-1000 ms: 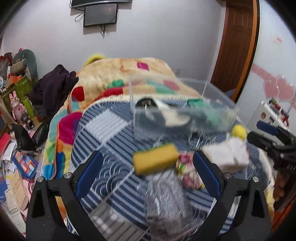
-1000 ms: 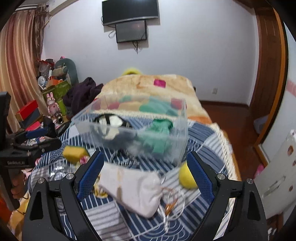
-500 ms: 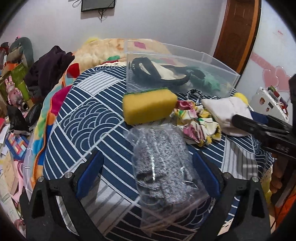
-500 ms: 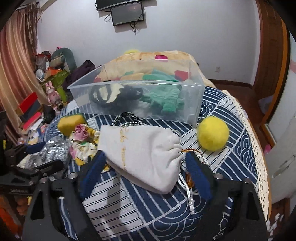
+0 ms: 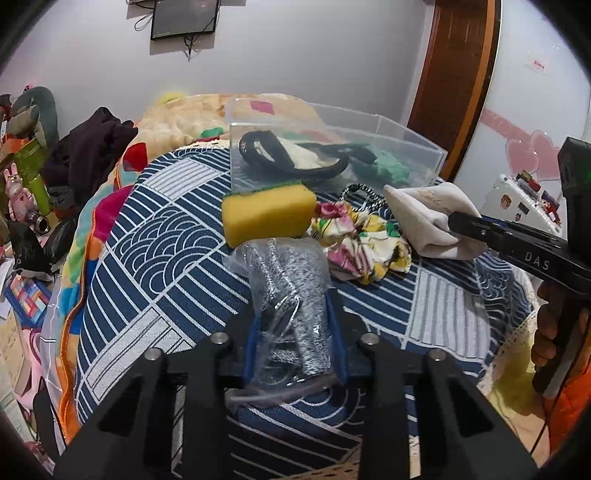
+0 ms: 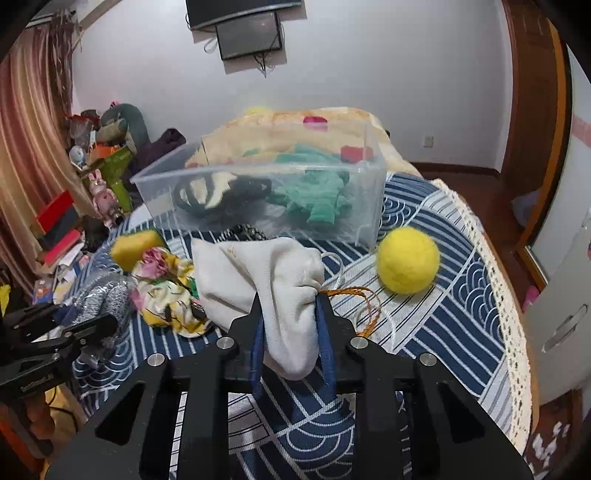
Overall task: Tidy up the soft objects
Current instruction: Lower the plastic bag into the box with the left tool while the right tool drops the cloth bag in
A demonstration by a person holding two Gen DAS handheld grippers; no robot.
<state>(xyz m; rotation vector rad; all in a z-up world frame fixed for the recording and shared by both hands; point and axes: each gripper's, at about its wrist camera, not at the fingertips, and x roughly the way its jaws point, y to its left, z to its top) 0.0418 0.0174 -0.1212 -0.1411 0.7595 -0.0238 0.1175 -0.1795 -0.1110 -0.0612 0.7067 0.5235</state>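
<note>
White "DAS" lettering on right gripper point(image 5: 461, 225) arm

A messy bedroom

A screen point(image 6: 250, 35) hangs on the wall. A pink bunny toy point(image 5: 14, 190) sits beside the bed.

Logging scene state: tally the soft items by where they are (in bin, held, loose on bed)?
In clear bin: 2 (black-and-cream item, green cloth)
Held: 2 (white pouch in right gripper, bagged grey item in left gripper)
Loose: 3 (sponge, floral fabric, yellow ball)
Total: 7
</note>
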